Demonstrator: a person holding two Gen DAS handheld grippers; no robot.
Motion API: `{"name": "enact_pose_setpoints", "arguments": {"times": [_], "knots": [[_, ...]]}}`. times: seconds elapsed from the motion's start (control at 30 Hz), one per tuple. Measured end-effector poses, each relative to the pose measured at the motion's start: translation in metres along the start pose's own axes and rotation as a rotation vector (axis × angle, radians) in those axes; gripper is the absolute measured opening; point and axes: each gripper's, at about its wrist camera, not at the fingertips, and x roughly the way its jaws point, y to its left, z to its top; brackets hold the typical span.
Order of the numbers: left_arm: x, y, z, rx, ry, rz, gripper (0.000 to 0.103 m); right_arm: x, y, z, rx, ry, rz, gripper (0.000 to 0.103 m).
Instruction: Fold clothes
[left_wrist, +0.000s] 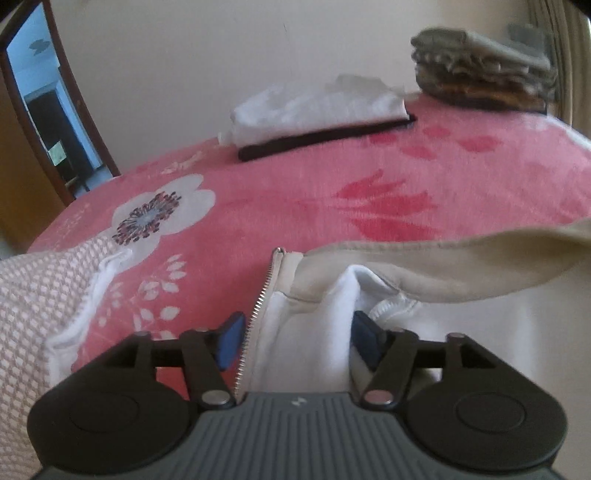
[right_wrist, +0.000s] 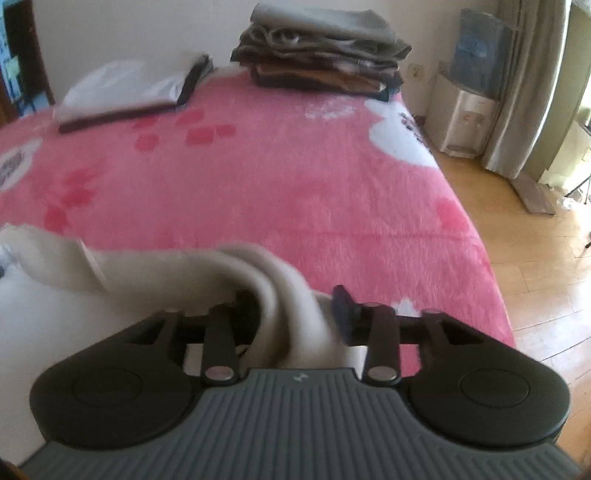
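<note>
Cream zip-up jacket with a white fleece lining and a silver zipper (left_wrist: 369, 295) lies at the near edge of the bed with the pink flowered blanket (left_wrist: 295, 192), and both tools are right down on it. Seen from the left wrist camera, the left gripper (left_wrist: 295, 339) has its blue-padded jaws standing apart, with the zipper edge and a fold of white lining lying loose between them; the pads do not look pressed on the cloth. Seen from the right wrist camera, the right gripper (right_wrist: 291, 314) is also parted, less widely, with a rolled hump of the cream collar or hem draped through the gap (the left pad is hidden under the fabric, so I judge it loose rather than pinched).

The garment's top edge runs crosswise, left to right along the front of the bed, spanning from one gripper to the other, each tool at its own end. The open pink surface lies ahead of both, so any fold would go forward or inward across that axis.

Further back sit a folded white garment on a dark one (left_wrist: 317, 110) and a stack of folded grey and brown clothes (right_wrist: 321, 48), well apart from the jacket. A pink-and-white checked cloth (left_wrist: 40, 302) lies just beside the left tool.
</note>
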Motion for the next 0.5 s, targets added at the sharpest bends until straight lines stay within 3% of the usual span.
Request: {"name": "enact_pose_setpoints", "arguments": {"times": [0.03,0.13,0.2,0.27,0.33,0.37,0.43,0.5], "knots": [[-0.008,0.007,0.004,-0.020,-0.016,-0.026,0.076,-0.011,0.000,-0.001,-0.012,-0.030,0.010,0.056],[-0.036,0.028,0.012,-0.073,-0.081,-0.098,0.084,-0.056,-0.002,-0.005,-0.041,-0.152,0.044,0.063],[-0.061,0.035,0.006,-0.082,-0.102,-0.130,0.085,-0.087,0.001,-0.011,-0.054,-0.233,0.100,0.063],[-0.080,0.037,-0.003,-0.074,-0.105,-0.168,0.085,-0.111,0.009,-0.018,-0.074,-0.272,0.171,0.056],[-0.090,0.032,-0.016,-0.067,-0.084,-0.209,0.084,-0.108,0.027,-0.027,-0.106,-0.179,0.265,0.047],[-0.095,0.029,-0.023,-0.065,-0.070,-0.229,0.083,-0.101,0.037,-0.033,-0.135,-0.120,0.268,0.042],[-0.099,0.020,-0.036,-0.058,-0.040,-0.261,0.083,-0.083,0.054,-0.047,-0.198,-0.005,0.224,0.039],[-0.105,0.011,-0.049,-0.038,-0.032,-0.276,0.081,-0.079,0.056,-0.057,-0.213,0.050,0.154,0.035]]}}
